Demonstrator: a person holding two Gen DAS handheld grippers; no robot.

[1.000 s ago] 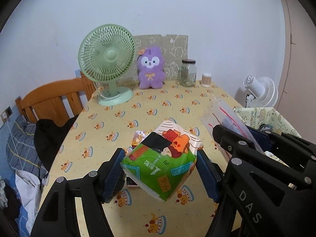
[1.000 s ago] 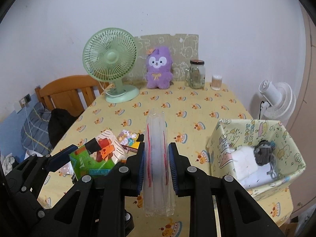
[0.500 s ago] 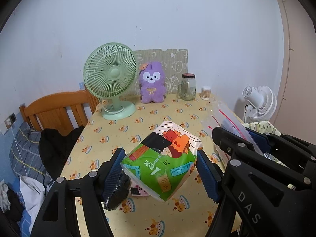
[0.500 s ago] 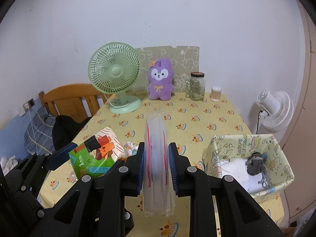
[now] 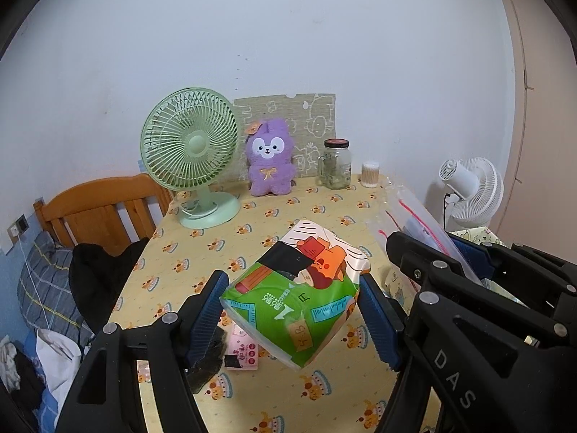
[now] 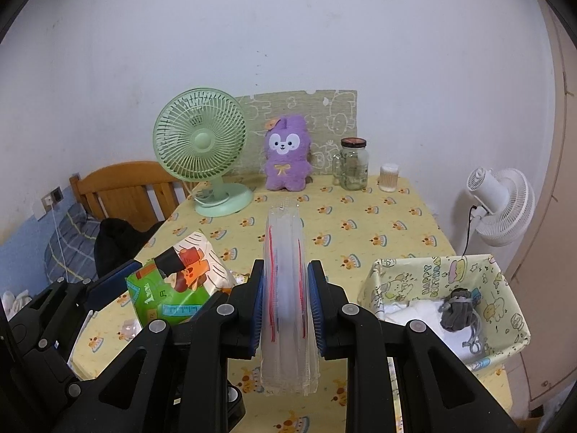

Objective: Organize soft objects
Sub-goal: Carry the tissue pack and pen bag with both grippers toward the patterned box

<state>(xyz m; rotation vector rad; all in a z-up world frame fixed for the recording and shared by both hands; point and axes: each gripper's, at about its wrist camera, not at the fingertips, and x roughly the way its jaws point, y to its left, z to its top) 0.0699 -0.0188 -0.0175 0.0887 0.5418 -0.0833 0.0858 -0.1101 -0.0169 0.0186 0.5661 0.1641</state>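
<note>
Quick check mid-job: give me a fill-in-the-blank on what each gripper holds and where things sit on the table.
1. The left gripper is shut on a soft tissue pack whose lower half is coloured ____.
2. The right gripper is shut on a clear ____ bag.
3. The purple plush stands between the green fan and the glass ____.
4. The grey bundle lies in the patterned ____.

Missing words: green; plastic; jar; basket

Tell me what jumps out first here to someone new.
Front and centre, the left tool clamps a bright green tissue pack above the yellow table, while the right tool pinches a clear zip bag upright. Behind, a purple plush sits against the wall beside a green fan.
</note>
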